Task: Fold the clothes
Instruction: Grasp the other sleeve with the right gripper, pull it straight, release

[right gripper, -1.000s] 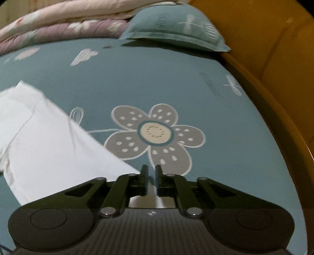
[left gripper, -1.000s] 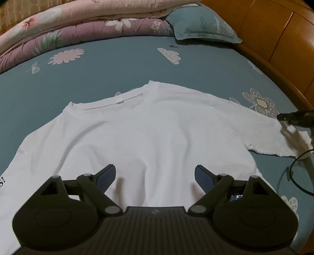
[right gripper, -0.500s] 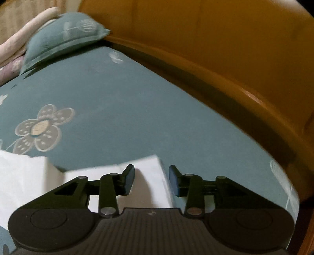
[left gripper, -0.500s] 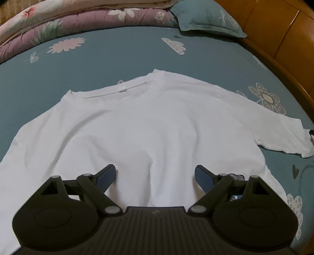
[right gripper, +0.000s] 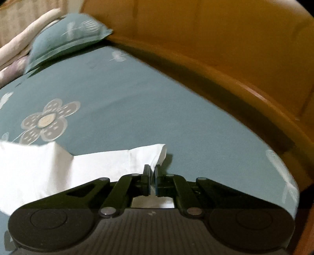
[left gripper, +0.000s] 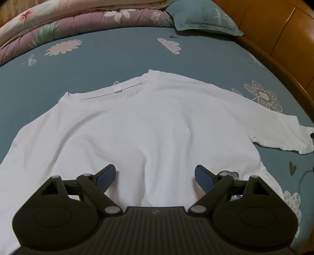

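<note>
Since a second ago the right hand-held gripper (right gripper: 152, 170) has swung away from the grey flower print and now sits at the outer end of the sleeve (right gripper: 137, 158), its jaws pinched together on the white cloth near the cuff corner; half a second ago those jaws stood apart over the same sleeve. On the other side, the left hand-held gripper (left gripper: 155, 172) has not shifted and its jaws are spread wide, hovering over the lower body of the garment with nothing between the blue pads (left gripper: 107, 176).

Going from left to right in the left wrist view, the white short-sleeved cotton T-shirt (left gripper: 149, 125) lies flat on the teal flower-printed bed sheet (left gripper: 102, 53), neckline pointing away from the camera, with soft creases running down its middle. Its far sleeve stretches toward the right edge, just beside a grey flower print (left gripper: 263, 96). Behind the shirt lie folded pink and mauve floral quilts (left gripper: 78, 21), then a teal pillow (left gripper: 204, 17), then the curved orange-brown wooden bed frame (left gripper: 278, 37).
</note>
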A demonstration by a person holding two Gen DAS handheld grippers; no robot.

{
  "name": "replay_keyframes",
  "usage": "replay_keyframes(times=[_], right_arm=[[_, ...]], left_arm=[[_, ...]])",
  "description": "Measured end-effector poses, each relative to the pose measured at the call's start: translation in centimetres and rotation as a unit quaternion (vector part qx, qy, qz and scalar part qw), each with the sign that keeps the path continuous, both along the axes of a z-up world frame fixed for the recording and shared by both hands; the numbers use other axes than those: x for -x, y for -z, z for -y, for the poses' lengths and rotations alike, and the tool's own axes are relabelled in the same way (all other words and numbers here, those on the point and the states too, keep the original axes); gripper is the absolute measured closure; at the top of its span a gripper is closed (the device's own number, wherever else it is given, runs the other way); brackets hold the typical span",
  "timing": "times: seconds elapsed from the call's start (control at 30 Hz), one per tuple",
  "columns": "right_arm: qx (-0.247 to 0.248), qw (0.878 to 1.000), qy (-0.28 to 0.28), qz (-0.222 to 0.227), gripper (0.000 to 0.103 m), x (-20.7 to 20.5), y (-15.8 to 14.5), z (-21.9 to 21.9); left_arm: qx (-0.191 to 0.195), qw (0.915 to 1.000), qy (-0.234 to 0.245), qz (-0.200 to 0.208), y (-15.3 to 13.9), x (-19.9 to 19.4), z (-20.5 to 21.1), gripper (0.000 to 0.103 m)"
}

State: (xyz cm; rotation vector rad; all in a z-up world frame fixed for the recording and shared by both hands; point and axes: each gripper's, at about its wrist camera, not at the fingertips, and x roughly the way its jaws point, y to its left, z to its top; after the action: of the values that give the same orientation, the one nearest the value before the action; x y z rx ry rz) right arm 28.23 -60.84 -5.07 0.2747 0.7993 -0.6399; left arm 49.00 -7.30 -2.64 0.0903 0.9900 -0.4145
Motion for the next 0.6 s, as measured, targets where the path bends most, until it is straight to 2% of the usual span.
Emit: replay_keyframes(times=[0.13, 0.2, 0.27, 0.33, 0.43, 0.5, 0.6], right_arm=[[0.004, 0.999, 0.045, -0.006, 0.094, 1.4, -0.5, 0.0], [0.037, 0.997, 0.066, -0.024, 0.082, 1.2, -1.3, -1.1], [0.054, 0.998, 0.044, -0.011, 0.065, 0.6, -2.5, -3.2], [0.025, 1.000, -0.011, 0.006, 0.057, -1.1, -2.4, -5.6], [-0.008, 0.996, -0.085, -0.003, 0.056, -4.4, -0.7, -8.8], [-0.010, 0.996, -0.087, -0.019, 0.056, -5.8, 0.9, -8.8], [-0.011, 0.998, -0.058, -0.002, 0.055, -5.3, 1.3, -6.8]], left_arm=[[0.003, 1.0000, -0.004, -0.001, 0.0, -0.1, -0.2, 0.015], [0.001, 1.0000, -0.004, -0.003, 0.1, -0.2, -0.1, 0.015], [-0.001, 1.0000, -0.004, -0.004, 0.1, -0.2, 0.1, 0.015], [-0.001, 1.0000, -0.001, -0.005, 0.2, -0.3, 0.2, 0.015], [0.000, 1.0000, 0.001, -0.007, 0.3, -0.3, 0.5, 0.015], [-0.004, 1.0000, 0.006, -0.004, 0.3, -0.1, 0.5, 0.015], [-0.015, 0.9999, 0.005, 0.002, 0.3, 0.1, -0.1, 0.015]])
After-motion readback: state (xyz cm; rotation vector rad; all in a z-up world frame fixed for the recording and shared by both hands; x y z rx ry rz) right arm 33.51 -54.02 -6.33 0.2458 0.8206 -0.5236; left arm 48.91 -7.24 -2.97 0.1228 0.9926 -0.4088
